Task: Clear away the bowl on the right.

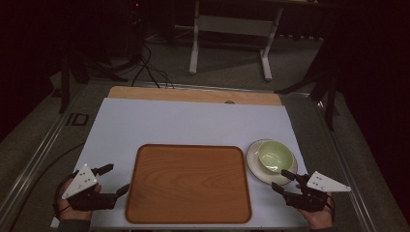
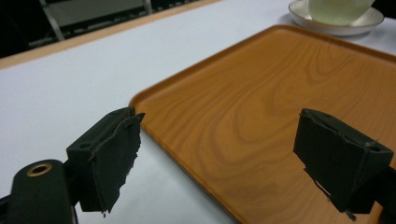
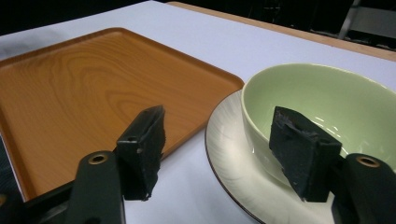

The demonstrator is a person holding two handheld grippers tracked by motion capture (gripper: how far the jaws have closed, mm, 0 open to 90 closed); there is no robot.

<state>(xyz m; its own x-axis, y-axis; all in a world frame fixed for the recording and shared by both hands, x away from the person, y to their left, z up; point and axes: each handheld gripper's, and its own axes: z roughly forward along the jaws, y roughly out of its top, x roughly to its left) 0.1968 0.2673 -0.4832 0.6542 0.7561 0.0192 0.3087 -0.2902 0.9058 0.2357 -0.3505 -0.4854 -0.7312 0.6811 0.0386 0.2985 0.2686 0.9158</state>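
Left gripper [image 1: 112, 179]: held at table's left edge, jaws spread wide, nothing between them. In left gripper view its jaws straddle the near-left corner of the tray [image 2: 280, 121]; gripper [image 2: 219, 163] sits just beside the tray rim, contact not discernible.

Tray [image 1: 188, 183]: wooden, rectangular w/ rounded corners, flat on the white table cover [image 1: 193, 123], centre-front. Nothing on it.

Plate [image 1: 255, 162]: cream, just right of tray, rims close but apart per right gripper view. Green bowl [image 1: 274, 155] stands upright on the plate; interior looks empty.

Right gripper [image 1: 283, 181]: at plate's near edge, jaws apart, gripping nothing. In right gripper view [image 3: 219, 154] one jaw hangs over the gap between tray [image 3: 93, 88] and plate [image 3: 229, 154], the other is in front of the bowl [image 3: 317, 98] wall; touching or not: cannot tell.
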